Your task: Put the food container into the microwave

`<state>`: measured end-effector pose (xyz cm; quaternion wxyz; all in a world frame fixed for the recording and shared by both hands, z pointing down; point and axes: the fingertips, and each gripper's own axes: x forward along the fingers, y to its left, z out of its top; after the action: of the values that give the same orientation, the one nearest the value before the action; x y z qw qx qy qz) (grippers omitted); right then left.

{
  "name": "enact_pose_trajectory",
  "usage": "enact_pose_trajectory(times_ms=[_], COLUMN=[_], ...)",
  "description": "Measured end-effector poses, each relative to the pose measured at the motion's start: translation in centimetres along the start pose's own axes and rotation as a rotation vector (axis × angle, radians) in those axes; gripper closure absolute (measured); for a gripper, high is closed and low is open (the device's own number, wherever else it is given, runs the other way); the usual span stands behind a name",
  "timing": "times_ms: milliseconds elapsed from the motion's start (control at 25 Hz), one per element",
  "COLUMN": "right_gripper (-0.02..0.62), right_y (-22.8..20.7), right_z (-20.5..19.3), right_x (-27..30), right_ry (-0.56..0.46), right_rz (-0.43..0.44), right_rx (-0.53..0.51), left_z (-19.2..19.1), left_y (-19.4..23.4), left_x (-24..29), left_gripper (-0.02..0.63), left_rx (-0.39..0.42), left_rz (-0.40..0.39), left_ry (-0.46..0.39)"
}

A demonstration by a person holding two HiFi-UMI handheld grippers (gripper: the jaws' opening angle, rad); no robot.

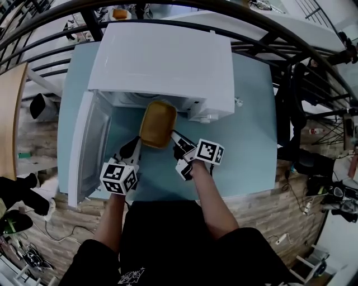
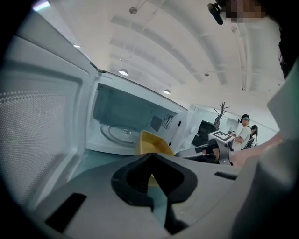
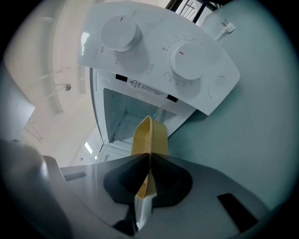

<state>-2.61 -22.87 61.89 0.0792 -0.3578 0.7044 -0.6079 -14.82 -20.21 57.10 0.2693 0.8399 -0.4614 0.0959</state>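
Yellow food container (image 1: 158, 124) is at the mouth of the white microwave (image 1: 168, 61), its far end under the front edge. The door (image 1: 84, 145) is swung open to the left. Left gripper (image 1: 136, 146) is closed on the container's near-left rim. Right gripper (image 1: 174, 137) pinches the near-right rim — the thin yellow edge shows between its jaws. The microwave stands on a pale blue table (image 1: 249, 145).

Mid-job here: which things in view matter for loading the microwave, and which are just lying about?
Job: container, held by left claw and right claw; microwave; its open door.
Lying about: small white piece right of the microwave; orange item behind it; bystanders.
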Motion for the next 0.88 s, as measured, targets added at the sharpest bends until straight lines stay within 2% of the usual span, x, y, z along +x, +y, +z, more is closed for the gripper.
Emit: enact_pose_trajectory(times_ms=[880], right_gripper=[0.571], right_y=[2.2], right_z=[3.6], right_x=[5.2], right_ry=[-0.109], right_rz=[-0.013], right_rx=[0.028], left_z=[2.6], left_y=[2.7], left_x=[1.7], left_gripper=[0.598], left_rx=[-0.021], left_rz=[0.005], left_ry=[-0.053])
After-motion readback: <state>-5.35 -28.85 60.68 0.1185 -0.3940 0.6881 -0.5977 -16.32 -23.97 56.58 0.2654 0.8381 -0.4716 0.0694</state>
